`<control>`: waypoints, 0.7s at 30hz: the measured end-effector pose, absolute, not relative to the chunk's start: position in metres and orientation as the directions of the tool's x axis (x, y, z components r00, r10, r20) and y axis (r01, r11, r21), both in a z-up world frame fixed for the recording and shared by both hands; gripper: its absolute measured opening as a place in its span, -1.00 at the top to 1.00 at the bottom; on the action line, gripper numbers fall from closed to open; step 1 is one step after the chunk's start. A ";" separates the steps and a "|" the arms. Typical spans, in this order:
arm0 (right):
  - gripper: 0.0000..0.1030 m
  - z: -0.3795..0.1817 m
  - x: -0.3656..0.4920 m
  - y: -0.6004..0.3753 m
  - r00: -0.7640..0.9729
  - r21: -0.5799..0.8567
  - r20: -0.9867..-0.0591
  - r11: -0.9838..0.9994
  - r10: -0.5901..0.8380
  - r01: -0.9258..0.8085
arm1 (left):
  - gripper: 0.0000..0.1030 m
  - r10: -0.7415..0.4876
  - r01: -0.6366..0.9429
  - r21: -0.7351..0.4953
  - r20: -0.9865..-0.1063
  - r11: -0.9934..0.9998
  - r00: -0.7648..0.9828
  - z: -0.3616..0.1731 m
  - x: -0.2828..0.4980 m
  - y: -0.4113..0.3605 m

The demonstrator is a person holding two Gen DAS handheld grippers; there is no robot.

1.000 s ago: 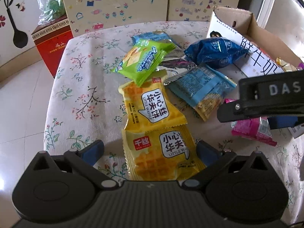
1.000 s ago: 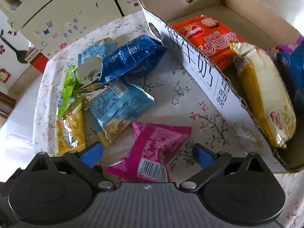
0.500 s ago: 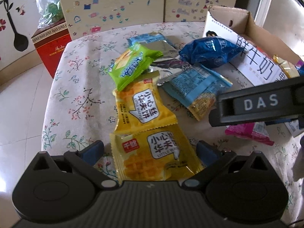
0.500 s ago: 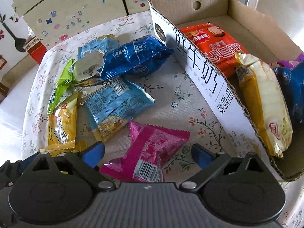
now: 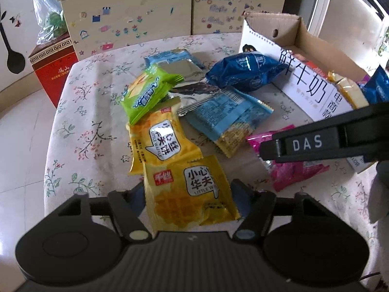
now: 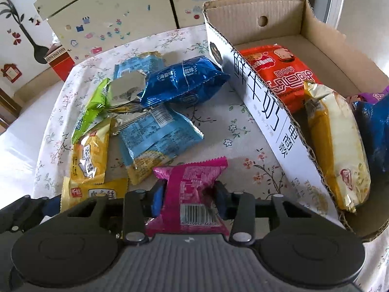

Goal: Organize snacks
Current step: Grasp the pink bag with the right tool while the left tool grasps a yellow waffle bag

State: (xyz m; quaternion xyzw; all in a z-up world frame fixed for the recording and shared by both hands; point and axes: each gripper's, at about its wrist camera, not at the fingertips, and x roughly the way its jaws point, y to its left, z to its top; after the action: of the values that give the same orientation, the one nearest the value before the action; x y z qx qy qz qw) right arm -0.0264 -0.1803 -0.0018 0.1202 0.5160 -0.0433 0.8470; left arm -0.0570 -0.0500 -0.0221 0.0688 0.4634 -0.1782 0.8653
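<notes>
The near yellow waffle packet [image 5: 187,189] lies between the fingers of my left gripper [image 5: 188,194]. Its jaws are closing, and both pads touch the packet's side edges. My right gripper [image 6: 189,194] is also closing, and its pads pinch the pink packet [image 6: 192,185] into a waist. In the left wrist view the right gripper's black body [image 5: 306,143] hangs over that pink packet [image 5: 291,172]. A cardboard box [image 6: 267,112] to the right holds an orange packet [image 6: 279,73], a cream-yellow packet [image 6: 338,146] and a dark blue one [image 6: 374,126].
Loose on the flowered tablecloth [image 5: 92,126] lie a second yellow waffle packet [image 5: 160,141], a green packet [image 5: 145,92], a light blue packet [image 5: 226,116], a dark blue packet [image 5: 245,70] and a silver-backed one [image 5: 175,60]. A red box [image 5: 53,73] stands on the floor beyond the table's left edge.
Both pairs of jaws have come in from wide open. The right pads now squeeze the pink packet; the left pads have reached the yellow packet's edges.
</notes>
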 end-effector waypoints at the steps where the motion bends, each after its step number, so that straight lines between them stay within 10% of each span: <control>1: 0.12 0.000 -0.028 -0.180 0.471 0.161 -0.880 0.968 0.053 0.192 | -0.26 -0.247 0.374 -0.047 -0.825 0.926 0.508 -0.022 -0.058 -0.050; 21: 0.27 0.020 -0.045 -0.204 0.541 0.321 -0.823 0.927 0.171 0.196 | 0.30 -0.315 0.356 -0.136 -0.796 0.925 0.516 -0.004 -0.060 -0.039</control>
State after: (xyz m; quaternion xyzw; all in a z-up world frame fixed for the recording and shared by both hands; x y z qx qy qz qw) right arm -0.0452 -0.2035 0.0201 0.1915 0.4789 -0.0072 0.8567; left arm -0.0604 -0.0394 -0.0038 0.0222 0.4524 -0.1927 0.8705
